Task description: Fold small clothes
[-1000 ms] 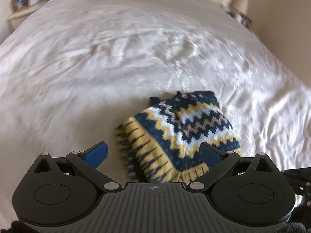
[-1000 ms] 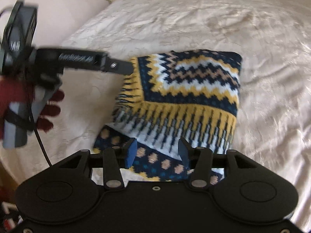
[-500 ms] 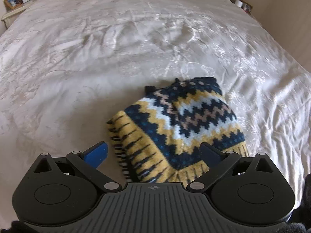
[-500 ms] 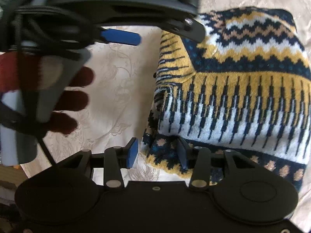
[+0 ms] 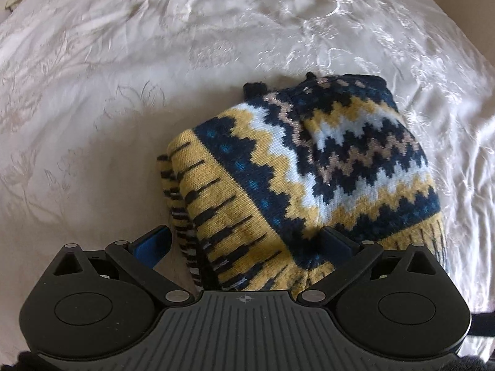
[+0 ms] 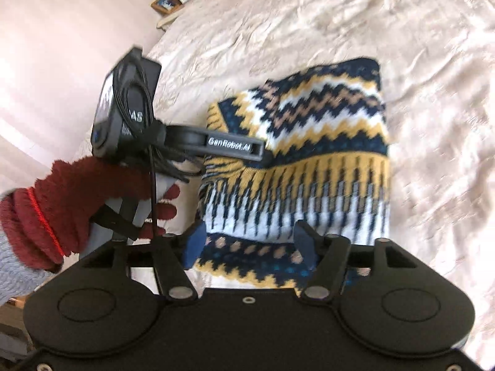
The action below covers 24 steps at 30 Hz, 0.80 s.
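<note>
Sweater (image 5: 309,167), folded small, lies on my bed cover (image 5: 123,77), its near edge sits between the wide-apart fingers of my left gripper (image 5: 244,244), and my right gripper (image 6: 249,241) is opening over its bottom edge.

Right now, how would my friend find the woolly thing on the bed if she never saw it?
Look at the wide cream bedspread that fills the picture. Near its front edge lies a folded knitted sweater, between two black grippers. It is the only colourful thing there: navy, mustard, white and tan zigzag bands.
</note>
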Tool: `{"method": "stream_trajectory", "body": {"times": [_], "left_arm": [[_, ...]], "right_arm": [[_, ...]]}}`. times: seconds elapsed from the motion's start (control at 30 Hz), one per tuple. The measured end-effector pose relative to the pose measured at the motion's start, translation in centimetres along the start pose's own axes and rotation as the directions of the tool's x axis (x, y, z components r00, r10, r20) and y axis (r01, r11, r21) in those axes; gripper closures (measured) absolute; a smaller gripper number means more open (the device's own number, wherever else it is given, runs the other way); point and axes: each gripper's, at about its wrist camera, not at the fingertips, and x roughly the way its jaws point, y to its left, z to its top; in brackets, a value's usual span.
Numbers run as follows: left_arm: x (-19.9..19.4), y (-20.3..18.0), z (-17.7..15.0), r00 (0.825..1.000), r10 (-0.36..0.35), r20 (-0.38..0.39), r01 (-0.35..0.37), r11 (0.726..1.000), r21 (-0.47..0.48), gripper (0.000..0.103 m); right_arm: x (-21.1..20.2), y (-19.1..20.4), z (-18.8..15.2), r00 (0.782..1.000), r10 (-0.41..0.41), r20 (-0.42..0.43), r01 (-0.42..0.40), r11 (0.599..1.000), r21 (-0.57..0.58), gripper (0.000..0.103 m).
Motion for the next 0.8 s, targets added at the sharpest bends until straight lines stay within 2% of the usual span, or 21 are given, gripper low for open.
{"method": "stream_trajectory", "body": {"times": [0.1, 0.17, 0.23, 0.33, 0.5, 0.6, 0.8], "left_arm": [[0.1, 0.5, -0.1, 1.000, -0.013, 0.000, 0.013, 1.000, -0.018, 0.000], [-0.1, 0.9, -0.1, 1.000, -0.013, 0.014, 0.013, 1.000, -0.027, 0.000], [-0.7, 1.6, -0.3, 0.999, -0.001, 0.040, 0.002, 0.999, -0.041, 0.000], [-2.4, 2.9, -0.9, 0.994, 0.059, 0.091, -0.052, 0.995, -0.080, 0.001], [-5.1, 5.6, -3.0, 0.987, 0.087, 0.133, -0.058, 0.977, -0.204, 0.001], [-6.8, 5.6, -4.5, 0.988, 0.056, 0.146, -0.023, 0.976, -0.217, 0.001], [-8.6, 2.9, -7.6, 0.978, -0.077, 0.196, 0.114, 0.976, -0.184, 0.001]], "right_arm": [[-0.7, -0.1, 0.4, 1.000, -0.001, 0.016, 0.001, 1.000, 0.000, 0.022], [-1.5, -0.1, 0.6, 1.000, 0.001, 0.023, -0.001, 1.000, 0.000, 0.009], [-1.6, -0.6, 1.0, 1.000, 0.005, 0.027, -0.005, 1.000, 0.001, 0.000], [-1.4, -1.6, 1.7, 0.999, 0.000, 0.033, 0.000, 1.000, -0.002, 0.000], [-0.5, -3.3, 3.6, 0.999, -0.020, 0.046, 0.020, 1.000, -0.010, 0.000], [0.5, -4.6, 5.1, 0.999, -0.027, 0.039, 0.027, 1.000, -0.012, 0.000], [3.2, -7.6, 8.0, 0.998, -0.054, 0.013, 0.053, 0.998, 0.026, 0.000]]}}
